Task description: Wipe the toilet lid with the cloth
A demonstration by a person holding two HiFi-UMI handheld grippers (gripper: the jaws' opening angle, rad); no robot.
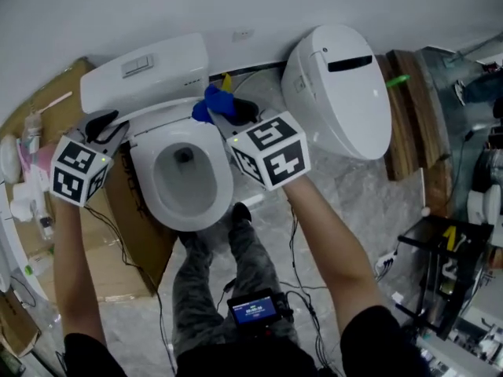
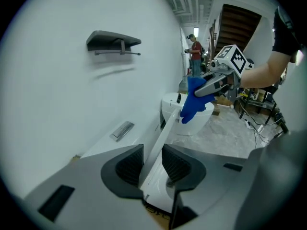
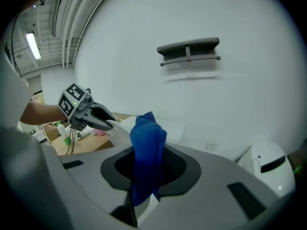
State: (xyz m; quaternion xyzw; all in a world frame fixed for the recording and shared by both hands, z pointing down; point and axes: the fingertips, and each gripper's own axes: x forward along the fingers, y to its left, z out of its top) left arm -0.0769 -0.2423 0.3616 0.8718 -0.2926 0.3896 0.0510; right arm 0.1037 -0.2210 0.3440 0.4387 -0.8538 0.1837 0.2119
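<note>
Right forearm (image 1: pixel 330 242): bare below a dark sleeve, reaching up to the right tongs (image 3: pixel 148 164).
Left forearm (image 1: pixel 69 265): bare too, leading to the left tongs (image 2: pixel 152 164).
Screen device (image 1: pixel 253 310): lit blue at the person's waist, well behind both tongs, cables trailing from it.
Left tongs: clenched on the thin edge of the toilet lid (image 2: pixel 159 148), one ribbed pad on each face.
Toilet lid: white, raised on edge, running from between the left tongs' pads away toward the right tongs.
Right tongs: grasping the cloth (image 3: pixel 146 140), pads pressed on it from both sides.
Cloth: blue, bunched, standing up out of the right tongs and hanging below them, at the lid's end farthest from the left tongs — touching or just beside, hard to tell.
Bowl (image 1: pixel 148 181): white, open, below and between the two tongs.
Cistern (image 1: pixel 169 57): beyond the left tongs, against the wall, flush button (image 1: pixel 137 66) on top.
Second toilet (image 1: pixel 342 85): closed, to the right of the right tongs, well apart.
Cardboard (image 1: pixel 134 250): flat on the floor, below the left tongs.
Wall shelf (image 3: pixel 189 49): dark, high above the right tongs.
</note>
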